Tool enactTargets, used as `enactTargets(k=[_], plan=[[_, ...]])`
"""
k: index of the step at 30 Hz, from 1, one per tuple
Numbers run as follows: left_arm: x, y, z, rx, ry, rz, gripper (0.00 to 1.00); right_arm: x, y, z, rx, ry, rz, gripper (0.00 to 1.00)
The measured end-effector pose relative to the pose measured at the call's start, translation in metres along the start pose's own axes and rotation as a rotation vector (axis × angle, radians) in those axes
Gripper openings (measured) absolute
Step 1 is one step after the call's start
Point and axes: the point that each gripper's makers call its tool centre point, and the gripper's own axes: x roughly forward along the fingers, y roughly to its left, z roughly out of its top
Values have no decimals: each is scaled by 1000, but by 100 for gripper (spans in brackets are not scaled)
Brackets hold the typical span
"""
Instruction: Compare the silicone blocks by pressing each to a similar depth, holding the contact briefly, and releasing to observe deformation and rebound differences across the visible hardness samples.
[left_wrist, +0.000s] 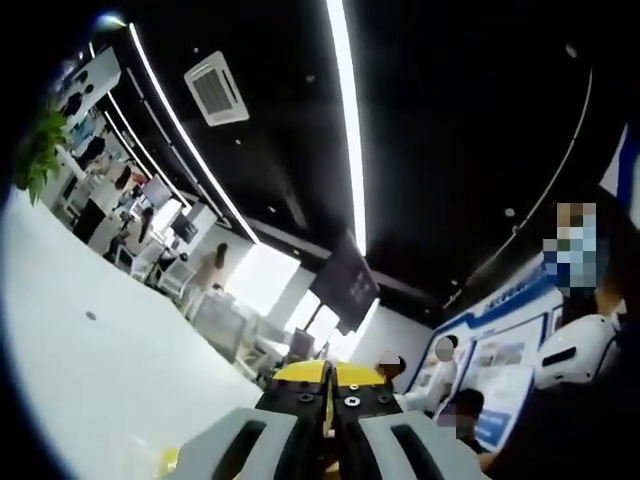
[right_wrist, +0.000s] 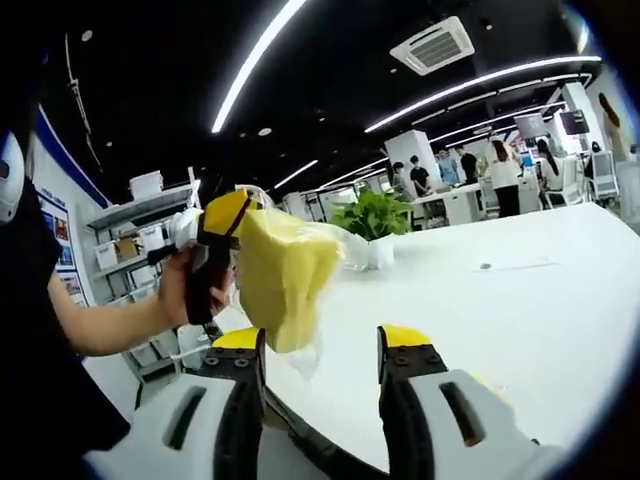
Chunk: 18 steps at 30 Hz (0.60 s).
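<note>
A yellow silicone block in a clear plastic wrap hangs in the air over the near edge of the white table. In the right gripper view my left gripper, held in a person's hand, comes in from the left and holds the block by its upper side. My right gripper is open below it, and the block's lower end dips between the jaws, close to the left one. In the left gripper view my left gripper points up at the ceiling with its yellow-tipped jaws pressed together; the block is hidden there.
A potted plant stands on the table behind the block. Shelving is at the left, and people stand at desks far right. The left gripper view has the white table at the left and people by wall posters at the right.
</note>
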Motion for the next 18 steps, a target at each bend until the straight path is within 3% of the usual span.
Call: enactTargets(k=[8, 15, 18], plan=[[-7, 20, -11, -16, 15, 48, 0, -4, -17, -31, -120, 121, -92, 50], [-15, 45, -24, -44, 25, 115, 0, -16, -38, -43, -104, 146, -185, 54], [-19, 56, -29, -67, 22, 137, 0, -28, -52, -45, -169, 169, -261, 57]])
